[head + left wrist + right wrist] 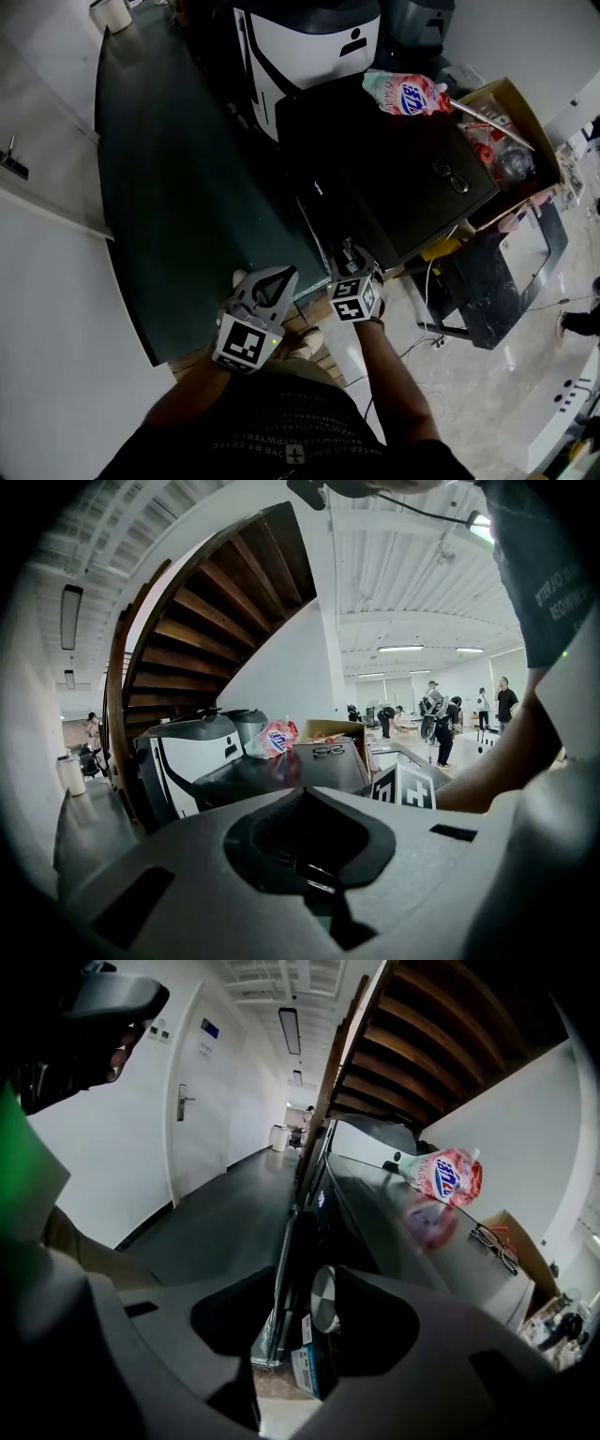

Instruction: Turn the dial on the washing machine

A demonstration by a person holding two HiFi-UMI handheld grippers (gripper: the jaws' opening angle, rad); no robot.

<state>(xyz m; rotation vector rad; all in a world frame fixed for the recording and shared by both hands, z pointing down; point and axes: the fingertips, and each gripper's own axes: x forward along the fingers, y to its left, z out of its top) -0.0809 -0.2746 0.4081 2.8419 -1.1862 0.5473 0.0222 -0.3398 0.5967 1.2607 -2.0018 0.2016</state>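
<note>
Round silver dial (pixel 325 1299); on black washing machine (pixel 375 1206) front panel

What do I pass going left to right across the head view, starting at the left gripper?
In order: left gripper → right gripper → pink-and-white detergent pouch lying on the black washing machine → open brown cardboard box.

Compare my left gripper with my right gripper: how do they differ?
The left gripper has its jaws together and empty; the right gripper has its jaws apart with the silver dial between them. The left gripper is held clear of the washing machine, off to one side of its front; the right gripper is up at that front. Both carry a square-marker cube.
</note>
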